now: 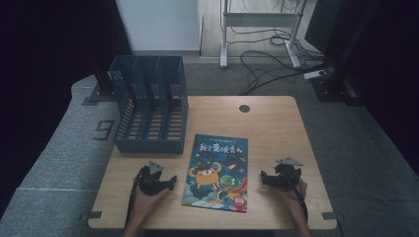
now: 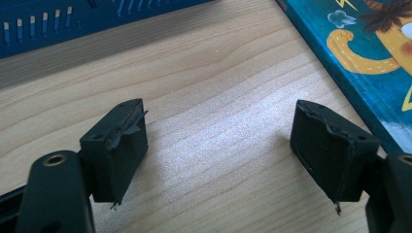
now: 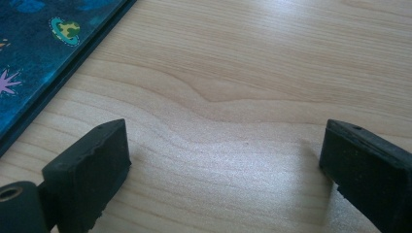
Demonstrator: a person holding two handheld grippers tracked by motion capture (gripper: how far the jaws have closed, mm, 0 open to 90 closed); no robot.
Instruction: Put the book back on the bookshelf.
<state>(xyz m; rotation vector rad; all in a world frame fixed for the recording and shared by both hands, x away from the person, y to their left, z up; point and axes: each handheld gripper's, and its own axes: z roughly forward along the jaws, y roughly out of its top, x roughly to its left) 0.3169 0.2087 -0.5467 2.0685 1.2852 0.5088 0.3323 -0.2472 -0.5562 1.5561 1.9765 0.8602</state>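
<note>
While the picture book (image 1: 217, 172) lies flat, long axis running away from the person, the left gripper (image 1: 170, 181) and right gripper (image 1: 264, 178) flank it, both spread empty, left slightly nearer.

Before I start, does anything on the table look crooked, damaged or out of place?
Little stands out. The picture book lies flat but slightly askew to the table edge, and the left tool has frayed pads. The blue file rack stands upright.

Grey carpet floor (image 1: 64, 148) (cables (image 1: 276, 64) trailing), white wall (image 1: 158, 24), dark surroundings.
</note>
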